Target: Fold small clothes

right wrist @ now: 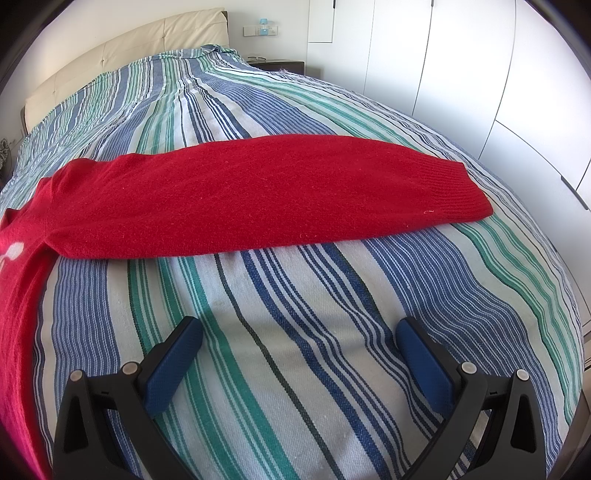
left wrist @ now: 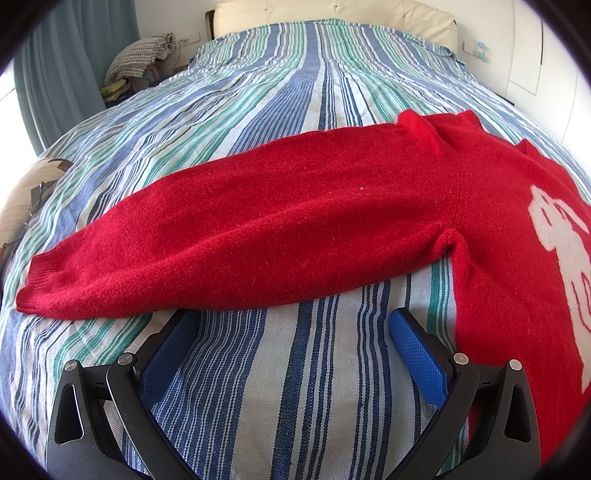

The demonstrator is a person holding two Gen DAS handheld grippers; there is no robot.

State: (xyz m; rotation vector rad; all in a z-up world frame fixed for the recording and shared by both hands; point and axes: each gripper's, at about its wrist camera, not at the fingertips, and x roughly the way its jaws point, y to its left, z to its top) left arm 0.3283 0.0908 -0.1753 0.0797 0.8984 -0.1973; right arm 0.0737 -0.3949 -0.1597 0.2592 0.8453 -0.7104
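A red knitted sweater (left wrist: 498,206) with a white figure on its front lies flat on the striped bedspread (left wrist: 280,369). Its left sleeve (left wrist: 229,240) stretches out to the left in the left wrist view. My left gripper (left wrist: 291,317) is open and empty, just in front of that sleeve's near edge, its left fingertip tucked under the edge. The other sleeve (right wrist: 266,199) stretches to the right in the right wrist view, cuff (right wrist: 458,195) at the far right. My right gripper (right wrist: 299,328) is open and empty, a short way in front of this sleeve.
The bed carries a blue, green and white striped cover (right wrist: 332,110) with a cream headboard (left wrist: 332,14) at the far end. A chair with piled cloth (left wrist: 136,59) and a curtain stand left. White wardrobe doors (right wrist: 480,74) and a nightstand (right wrist: 280,66) stand right.
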